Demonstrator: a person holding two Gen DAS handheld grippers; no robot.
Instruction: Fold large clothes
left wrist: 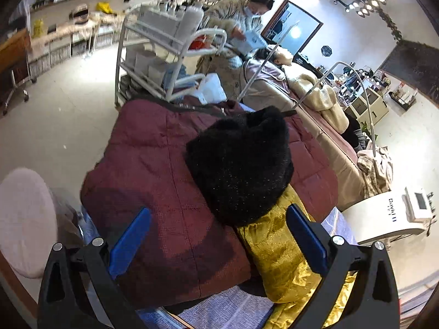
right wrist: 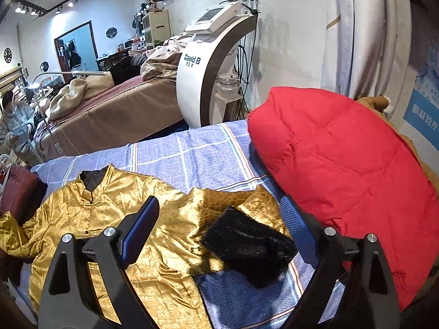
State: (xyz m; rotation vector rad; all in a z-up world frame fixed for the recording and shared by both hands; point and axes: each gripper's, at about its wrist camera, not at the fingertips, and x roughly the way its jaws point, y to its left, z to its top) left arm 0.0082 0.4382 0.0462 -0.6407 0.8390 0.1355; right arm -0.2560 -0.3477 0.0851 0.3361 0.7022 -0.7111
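Gold jacket spread flat on the striped bed, both claws released above it.

We see the gold jacket lying front up, its collar toward the far-left edge, long axis toward us; a black-furred cuff lies beside the red puffer coat. Left claw and right claw gape, empty.

Red puffer coat crowds right; striped sheet beyond apparently clear.
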